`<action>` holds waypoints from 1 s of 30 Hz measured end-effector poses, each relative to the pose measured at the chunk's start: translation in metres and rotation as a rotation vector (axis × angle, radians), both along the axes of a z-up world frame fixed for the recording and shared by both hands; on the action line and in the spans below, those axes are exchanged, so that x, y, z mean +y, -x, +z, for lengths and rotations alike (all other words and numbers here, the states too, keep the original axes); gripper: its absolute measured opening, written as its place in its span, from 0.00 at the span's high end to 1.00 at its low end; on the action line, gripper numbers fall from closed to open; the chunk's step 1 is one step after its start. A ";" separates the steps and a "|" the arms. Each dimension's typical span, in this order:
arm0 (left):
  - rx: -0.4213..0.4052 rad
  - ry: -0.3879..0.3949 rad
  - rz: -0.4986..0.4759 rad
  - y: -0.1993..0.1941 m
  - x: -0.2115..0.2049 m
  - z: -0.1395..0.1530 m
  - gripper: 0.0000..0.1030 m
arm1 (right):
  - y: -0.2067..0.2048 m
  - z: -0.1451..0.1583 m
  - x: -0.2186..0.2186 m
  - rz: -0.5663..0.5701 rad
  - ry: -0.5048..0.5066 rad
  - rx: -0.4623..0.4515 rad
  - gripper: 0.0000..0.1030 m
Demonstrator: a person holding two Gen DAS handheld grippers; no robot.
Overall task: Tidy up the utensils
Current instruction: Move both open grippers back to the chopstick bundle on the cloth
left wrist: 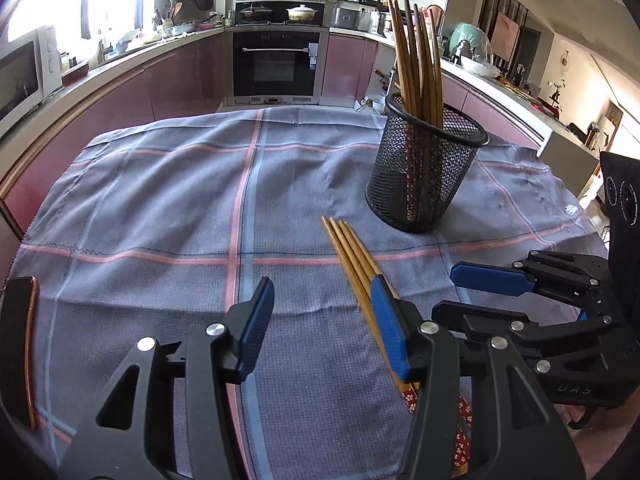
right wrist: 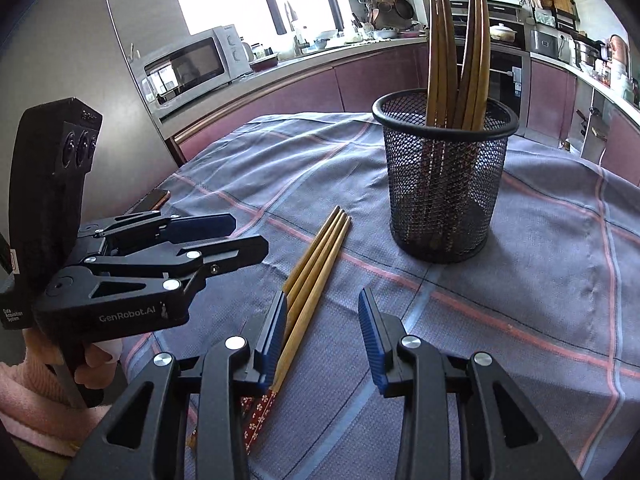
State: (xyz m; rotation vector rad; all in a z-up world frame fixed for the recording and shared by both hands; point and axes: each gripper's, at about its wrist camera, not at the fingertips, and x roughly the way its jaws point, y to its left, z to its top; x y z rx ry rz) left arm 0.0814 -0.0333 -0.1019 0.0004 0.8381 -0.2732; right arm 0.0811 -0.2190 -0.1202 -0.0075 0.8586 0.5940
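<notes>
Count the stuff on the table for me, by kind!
Cup: 1
Phone: 1
Chopsticks: 10 (4 loose, about 6 in the cup)
Total: 12

On the side of your left gripper (right wrist: pixel 236 236), seen from the right wrist camera, you could read "GenRobot.AI" in pale letters on its black body. Beside it, small white print on the black handle block read "Data Acquisition System". From the left wrist camera, your right gripper (left wrist: pixel 472 288) carried faint characters that looked like "UAS", though they were too dim to be sure. A white logo on the tablecloth (left wrist: pixel 570 210) was too small to read.
</notes>
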 end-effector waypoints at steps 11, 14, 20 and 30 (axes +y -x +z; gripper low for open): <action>0.037 -0.007 -0.011 0.003 0.001 -0.013 0.50 | 0.004 -0.007 0.008 0.011 0.035 0.014 0.66; 0.045 -0.005 -0.015 0.004 0.001 -0.015 0.50 | 0.006 -0.010 0.013 0.019 0.052 0.011 0.67; 0.049 -0.002 -0.031 0.006 -0.001 -0.015 0.48 | 0.004 -0.016 0.016 0.010 0.092 0.017 0.67; 0.082 0.003 -0.063 0.004 -0.011 -0.024 0.48 | 0.004 -0.017 0.014 0.004 0.110 0.013 0.67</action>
